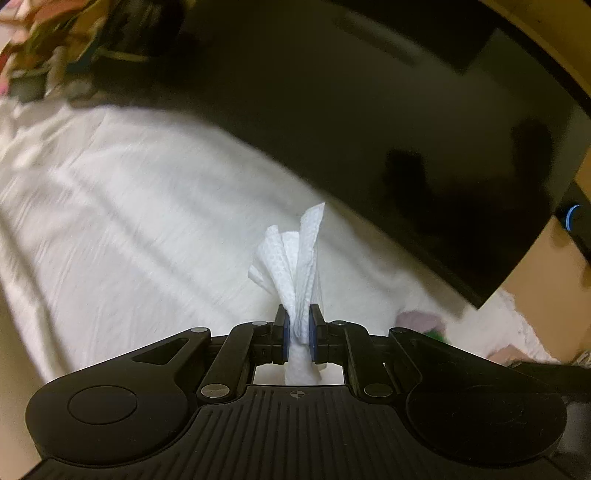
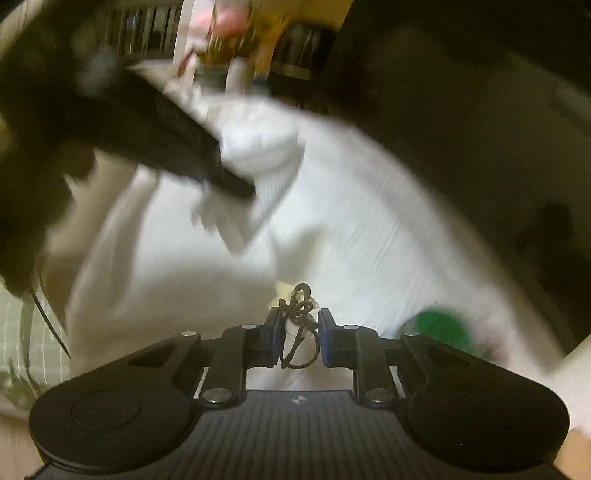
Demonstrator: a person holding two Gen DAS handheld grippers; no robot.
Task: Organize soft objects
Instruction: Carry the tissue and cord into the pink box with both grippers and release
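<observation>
Left wrist view: the left hand-held gripper [image 1: 298, 332] is pressed together on a white paper towel [image 1: 295, 258], pinching it at a narrow waist between the blue pads [image 1: 285, 334]. Above the pinch the towel fans out in several folds; below it a short twisted tail hangs toward the gripper body. Beneath lies a white cloth [image 1: 129, 206], creased and blurred, spread over the surface below. A large dark panel [image 1: 369, 110] fills the upper right of the view, its lower edge running diagonally just beyond the towel's tips. At lower right, near the edge of the cloth, sit a pinkish soft item [image 1: 417, 319] and a sliver of something green [image 1: 437, 334], both too blurred to name.

Right wrist view: the right hand-held gripper [image 2: 300, 332] holds a small pale object with a dark cord [image 2: 299, 325] knotted and looped about it; the fingers are narrowed around this object, with the cord dangling between them. Whether the pads actually touch it cannot be told. The white cloth [image 2: 351, 229] lies beneath here too. The other gripper's dark body [image 2: 173, 147] crosses the upper left, with the white towel [image 2: 236, 206] smeared by motion at its tip. A green round thing [image 2: 439, 326] rests on the cloth just right of the right finger. Blurred plants [image 2: 229, 33] stand at the far end
</observation>
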